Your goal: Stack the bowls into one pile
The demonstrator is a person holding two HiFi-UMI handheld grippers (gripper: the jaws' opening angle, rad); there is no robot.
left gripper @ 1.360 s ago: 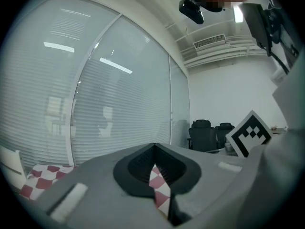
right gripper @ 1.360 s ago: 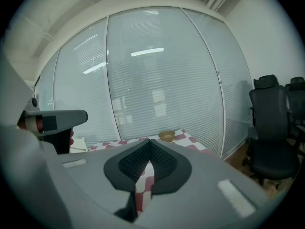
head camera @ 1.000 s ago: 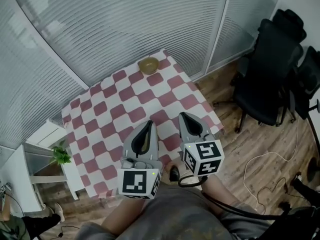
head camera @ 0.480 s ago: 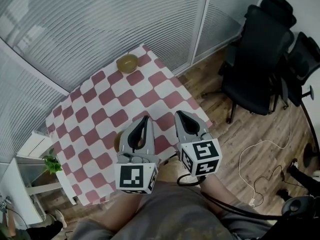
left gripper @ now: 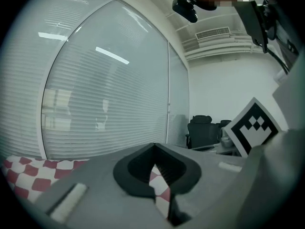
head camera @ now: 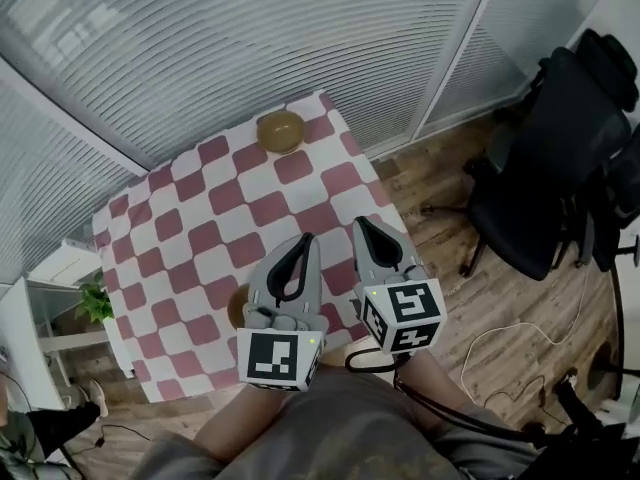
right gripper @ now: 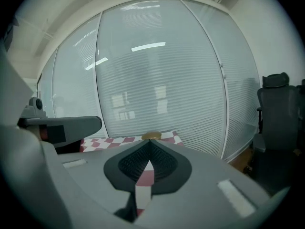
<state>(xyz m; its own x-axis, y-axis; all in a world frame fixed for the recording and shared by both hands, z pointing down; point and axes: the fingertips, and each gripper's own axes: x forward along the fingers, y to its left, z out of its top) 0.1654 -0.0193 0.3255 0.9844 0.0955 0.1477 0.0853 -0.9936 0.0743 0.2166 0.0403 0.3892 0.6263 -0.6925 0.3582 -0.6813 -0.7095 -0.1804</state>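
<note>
An olive-brown bowl [head camera: 281,131] stands on the far corner of the red-and-white checked table [head camera: 200,218]; in the right gripper view this bowl [right gripper: 152,136] shows just above the jaw tips. A second brown bowl [head camera: 238,306] peeks out near the table's front edge, mostly hidden under my left gripper [head camera: 303,240]. The left gripper [left gripper: 153,145] is shut with nothing in it and hovers over the near part of the table. My right gripper [head camera: 362,225] hangs beside it, also shut and empty [right gripper: 149,141], by the table's near right edge.
Black office chairs [head camera: 545,168] stand on the wooden floor to the right. A glass wall with blinds runs behind the table. A white shelf with a small plant [head camera: 95,303] sits at the left. A cable [head camera: 510,328] lies on the floor.
Both grippers stayed shut and shifted together over the table's near edge. The head view swung, and the second bowl's edge came into sight beside the left gripper.
</note>
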